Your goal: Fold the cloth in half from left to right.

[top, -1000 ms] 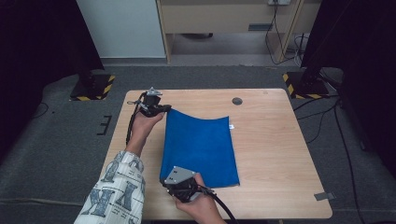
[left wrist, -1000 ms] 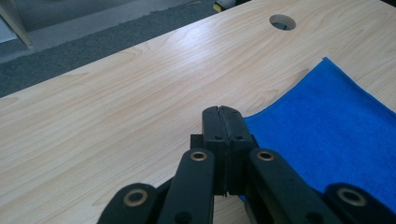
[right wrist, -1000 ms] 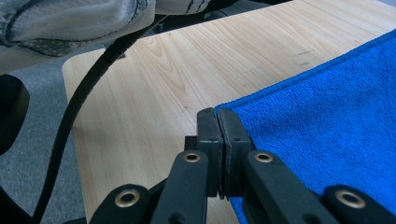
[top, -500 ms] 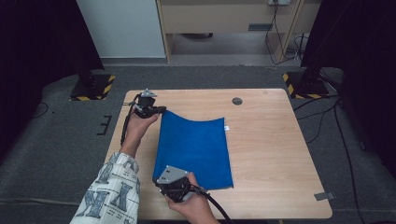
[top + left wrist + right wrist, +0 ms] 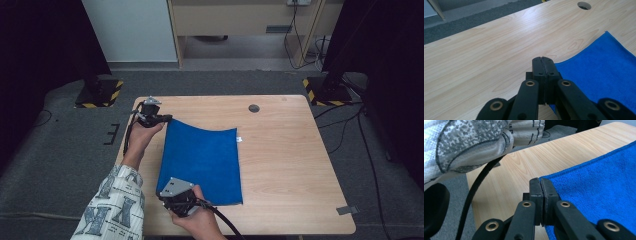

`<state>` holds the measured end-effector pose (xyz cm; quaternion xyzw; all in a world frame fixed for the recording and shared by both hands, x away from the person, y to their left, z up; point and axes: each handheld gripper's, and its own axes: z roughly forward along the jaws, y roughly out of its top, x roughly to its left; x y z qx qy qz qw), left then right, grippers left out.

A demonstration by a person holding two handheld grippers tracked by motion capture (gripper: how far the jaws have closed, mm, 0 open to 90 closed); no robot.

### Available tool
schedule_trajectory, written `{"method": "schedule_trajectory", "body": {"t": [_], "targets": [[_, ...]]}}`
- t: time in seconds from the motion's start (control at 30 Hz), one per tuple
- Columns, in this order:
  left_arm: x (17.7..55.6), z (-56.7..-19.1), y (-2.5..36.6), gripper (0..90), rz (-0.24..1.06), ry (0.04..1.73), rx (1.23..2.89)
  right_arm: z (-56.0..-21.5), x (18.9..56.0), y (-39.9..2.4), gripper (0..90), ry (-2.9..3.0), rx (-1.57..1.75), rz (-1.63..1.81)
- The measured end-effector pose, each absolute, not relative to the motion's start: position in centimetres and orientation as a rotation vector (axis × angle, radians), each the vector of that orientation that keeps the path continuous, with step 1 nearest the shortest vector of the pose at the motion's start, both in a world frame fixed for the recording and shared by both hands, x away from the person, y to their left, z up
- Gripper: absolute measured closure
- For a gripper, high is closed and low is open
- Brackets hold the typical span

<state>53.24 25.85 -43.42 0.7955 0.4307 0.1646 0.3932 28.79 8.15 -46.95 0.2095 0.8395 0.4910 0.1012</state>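
Blue microfibre cloth [image 5: 202, 162] lies spread on the wooden table [image 5: 290, 165], on the person's left half of it, well apart from the round cable hole [image 5: 254, 108] near the far edge. Left gripper [image 5: 161, 119] pinches the cloth's far-left corner, jaws pressed tight together w/ the fabric edge between them; cloth [image 5: 599, 72] rises slightly there. Right gripper [image 5: 176, 196] clamps the cloth's near-left corner the same way, jaws narrow, closed on the fabric [image 5: 599, 187]. Small white tag [image 5: 239, 140] sticks out at the cloth's far-right corner. Patterned sleeve [image 5: 112, 205] sits left of the cloth, over the table's near-left edge.
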Motion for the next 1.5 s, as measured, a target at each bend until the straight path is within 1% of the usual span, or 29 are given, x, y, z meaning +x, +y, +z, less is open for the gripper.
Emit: {"method": "schedule_trajectory", "body": {"t": [0.3, 0.43, 0.53, 0.87, 1.0, 1.27, 1.5], "targets": [[52.9, -43.3, 27.3, 89.9, 0.430, 1.123, 1.996, -46.4, 28.7, 9.0, 88.9, 2.442, 0.621, 1.490], [52.9, -43.3, 27.2, 89.9, 0.423, 1.125, 1.996, -46.4, 28.6, 8.8, 88.9, 2.436, 0.609, 1.484], [53.2, -43.6, 26.3, 89.9, 0.417, 1.126, 2.012, -46.5, 28.7, 8.1, 88.8, 2.423, 0.625, 1.484], [54.0, -44.9, 21.8, 89.8, 0.401, 1.084, 2.072, -47.7, 29.0, 3.6, 88.8, 2.407, 0.730, 1.461], [54.3, -45.6, 20.4, 89.8, 0.384, 1.088, 2.070, -48.2, 28.9, 2.4, 88.8, 2.415, 0.748, 1.447], [54.5, -46.0, 18.9, 89.9, 0.361, 1.099, 2.039, -48.6, 28.6, 0.6, 88.8, 2.413, 0.779, 1.428], [54.3, -45.5, 18.3, 89.8, 0.359, 1.093, 2.023, -47.9, 28.3, -0.5, 88.8, 2.399, 0.784, 1.434]]}}
